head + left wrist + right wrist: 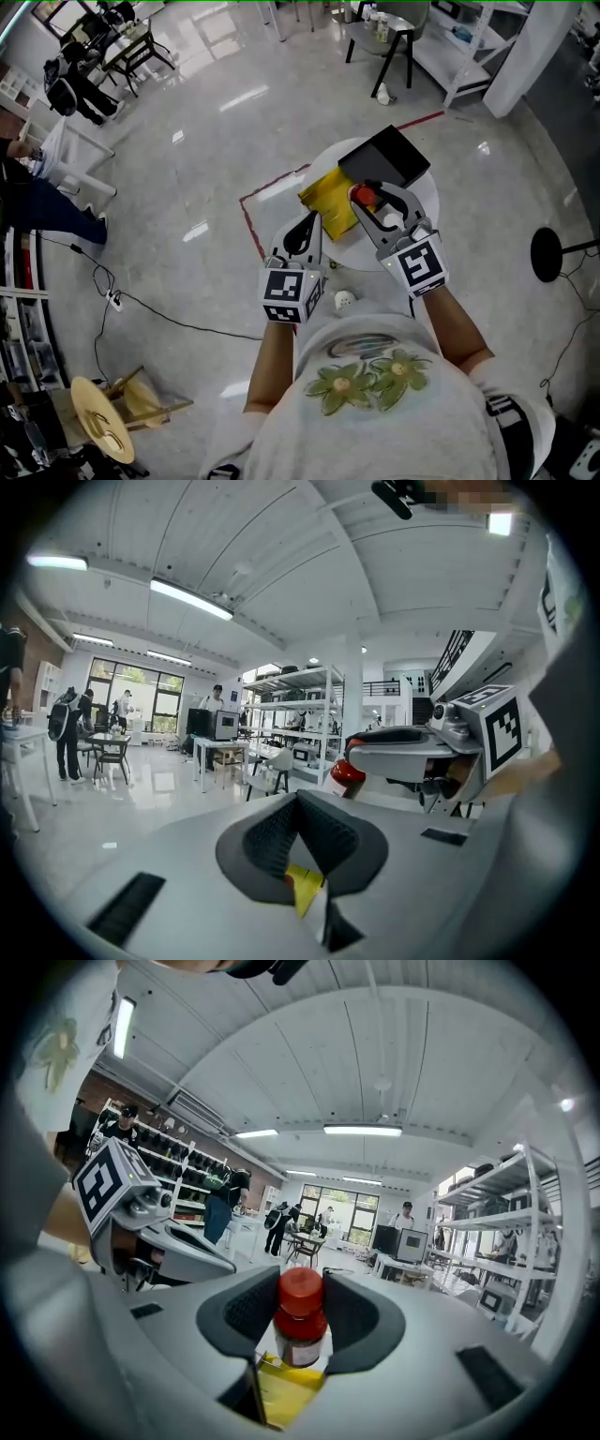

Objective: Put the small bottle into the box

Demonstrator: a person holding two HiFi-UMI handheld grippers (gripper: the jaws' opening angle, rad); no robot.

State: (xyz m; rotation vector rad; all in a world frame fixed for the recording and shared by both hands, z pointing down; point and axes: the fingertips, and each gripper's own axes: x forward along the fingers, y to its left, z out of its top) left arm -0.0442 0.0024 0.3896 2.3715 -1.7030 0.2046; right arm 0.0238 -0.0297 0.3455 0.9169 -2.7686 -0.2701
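The one small bottle [301, 1327], red-capped with a dark body, is clamped by the neck and shoulder between the pads of the right gripper [378, 202]. The jaws are part-way apart and pressed on it from both sides. The print on its label is too blurred to read, and its base is cut off behind the gripper's body. From the head view only the red cap shows. The bottle hangs in the air over the middle of the round white desk [424, 199], just at the right edge of a single yellow packet [328, 202] lying flat there. The one black box [384, 159] sits at the desk's far edge, just beyond the bottle. It looks flat and dark from above, and its inside cannot be made out. The left gripper [308, 222] hovers over the desk's near-left edge beside the packet, its jaws brought together at the tips with nothing between them. A corner of yellow shows below them in its own view. Each of the two grippers carries one marker cube. The grippers cover the desk's near edge. On the floor just in front of the desk lies one small white object [344, 300], too small to identify.
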